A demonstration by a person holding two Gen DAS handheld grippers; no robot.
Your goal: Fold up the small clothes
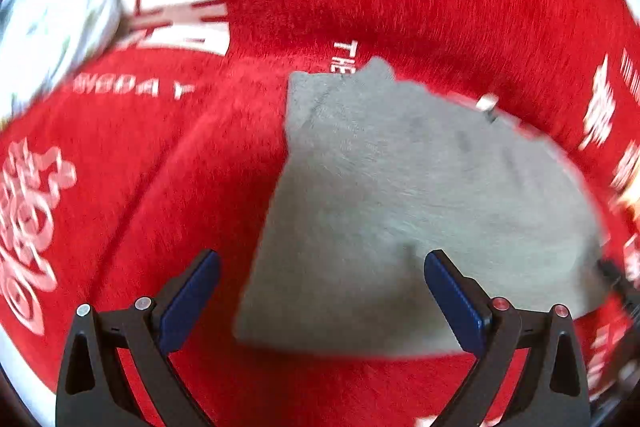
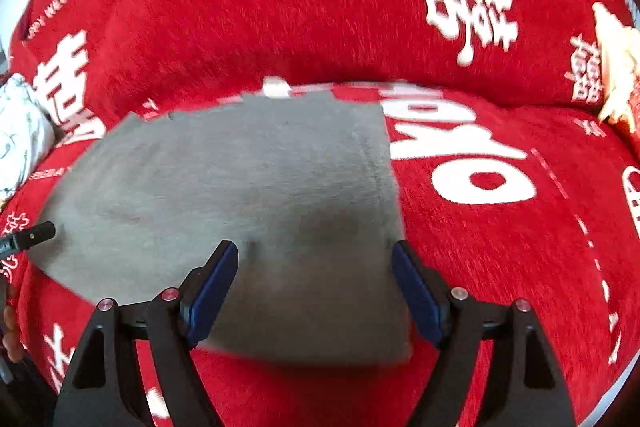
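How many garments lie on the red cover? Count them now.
2: the grey garment between both open grippers, and a white patterned one at the far left. More may be hidden.

This looks like a home: a soft red plush cover with white Chinese wedding characters (image 2: 468, 3) lies over a cushioned seat, probably a sofa, and a white patterned cloth bundle (image 2: 18, 131) rests on it.
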